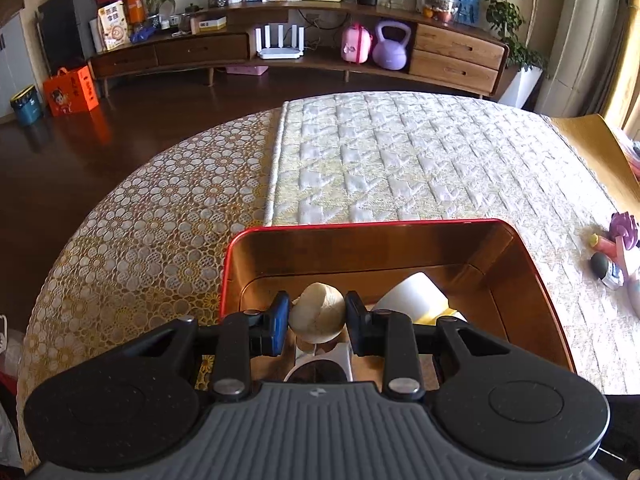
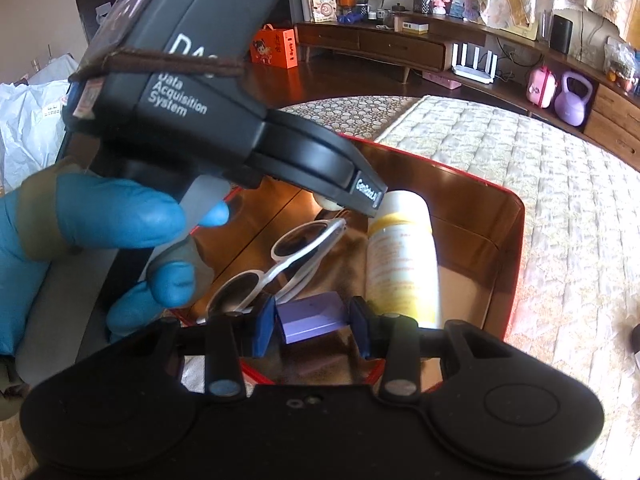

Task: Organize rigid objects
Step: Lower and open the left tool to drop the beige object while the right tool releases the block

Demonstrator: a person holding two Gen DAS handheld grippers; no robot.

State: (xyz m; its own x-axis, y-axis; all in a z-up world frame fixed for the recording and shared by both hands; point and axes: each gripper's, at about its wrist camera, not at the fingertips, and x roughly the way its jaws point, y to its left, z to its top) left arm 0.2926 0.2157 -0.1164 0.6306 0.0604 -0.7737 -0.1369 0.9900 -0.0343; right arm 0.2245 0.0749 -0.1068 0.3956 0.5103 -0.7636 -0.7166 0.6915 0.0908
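A red tin box [image 1: 532,264] with a copper inside stands on the quilted mat; it also shows in the right wrist view [image 2: 516,216]. My left gripper [image 1: 317,312] is shut on a beige round ball [image 1: 318,312] and holds it over the box. My right gripper [image 2: 313,320] is shut on a small purple block [image 2: 312,318] over the box's near side. Inside the box lie white-framed sunglasses [image 2: 280,264] and a white and yellow bottle [image 2: 400,264], which also shows in the left wrist view [image 1: 412,292].
Small toys and a little bottle [image 1: 612,256] lie on the mat at the right. The left gripper's body [image 2: 192,80] and a blue-gloved hand [image 2: 100,216] fill the upper left of the right wrist view. A wooden sideboard [image 1: 280,48] stands beyond the table.
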